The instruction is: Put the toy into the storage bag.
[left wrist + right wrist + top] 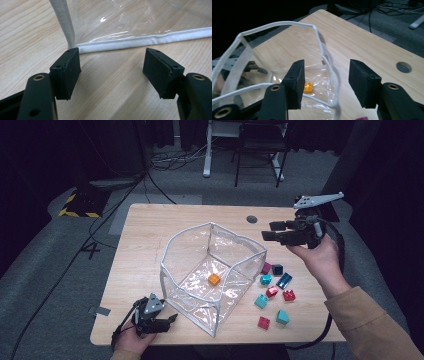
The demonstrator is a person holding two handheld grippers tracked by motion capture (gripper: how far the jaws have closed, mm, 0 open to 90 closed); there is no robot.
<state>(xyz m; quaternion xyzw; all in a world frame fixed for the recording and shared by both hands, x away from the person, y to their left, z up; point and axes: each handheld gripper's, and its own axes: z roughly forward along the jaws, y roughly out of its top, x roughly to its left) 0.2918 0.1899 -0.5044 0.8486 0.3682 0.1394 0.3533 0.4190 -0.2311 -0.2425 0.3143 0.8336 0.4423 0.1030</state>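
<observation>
Right claw [267, 231] is raised above the counter [150, 235] just beside the clear bin's [172, 245] right rim, jaws apart and empty. Left claw [167, 321] rests by the bin's near-left corner, jaws wide, gripping nothing. One orange block [214, 279] lies inside the bin; the other blocks [272, 292] sit on the counter to its right.
</observation>
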